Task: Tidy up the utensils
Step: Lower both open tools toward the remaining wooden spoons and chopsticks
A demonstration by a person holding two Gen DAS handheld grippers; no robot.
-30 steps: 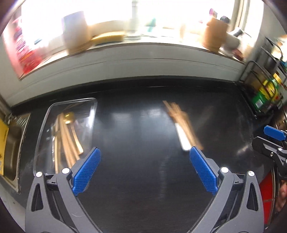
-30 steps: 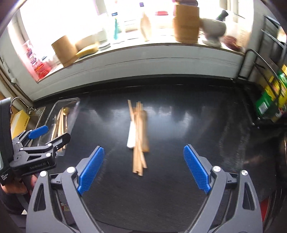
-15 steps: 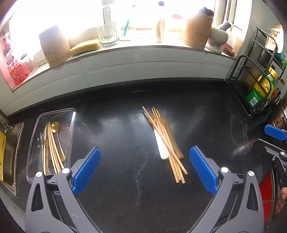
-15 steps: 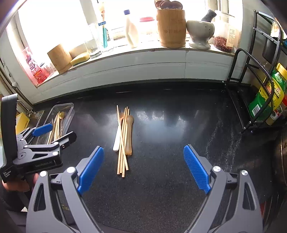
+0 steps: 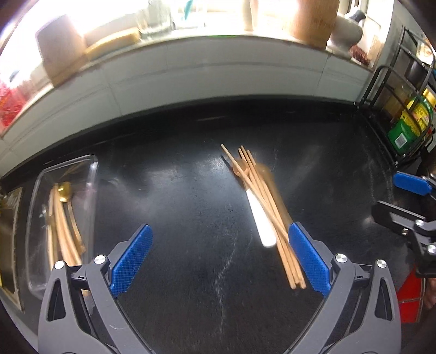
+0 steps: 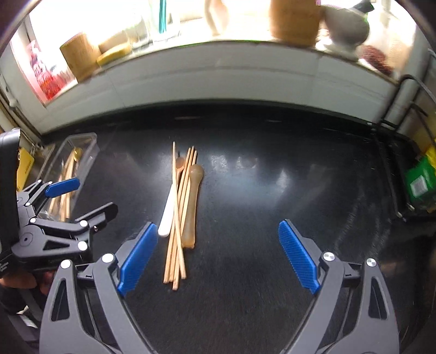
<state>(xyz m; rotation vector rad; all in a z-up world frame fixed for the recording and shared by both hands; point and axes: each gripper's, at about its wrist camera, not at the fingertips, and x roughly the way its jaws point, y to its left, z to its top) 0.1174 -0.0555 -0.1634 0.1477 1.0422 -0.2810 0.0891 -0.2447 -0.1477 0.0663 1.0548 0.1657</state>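
A pile of utensils lies on the black counter: several wooden chopsticks [image 6: 178, 215], a white-handled utensil [image 6: 169, 215] and a brown wooden spoon [image 6: 192, 204]. The pile also shows in the left wrist view [image 5: 268, 215]. A clear plastic tray [image 5: 91, 174] at the left holds chopsticks and a gold spoon [image 5: 64, 188]. My left gripper [image 5: 219, 258] is open and empty, its right finger beside the near end of the pile. My right gripper [image 6: 218, 258] is open and empty, with the pile just inside its left finger.
A white windowsill ledge at the back carries wooden holders [image 6: 295, 21], a mortar [image 6: 346, 27] and bottles. A black wire rack [image 5: 392, 89] with green packages stands at the right. A sink edge [image 5: 11, 217] lies left of the tray.
Both grippers have moved closer to the counter and the utensil pile, which now looks larger and nearer. Both grippers stay open.
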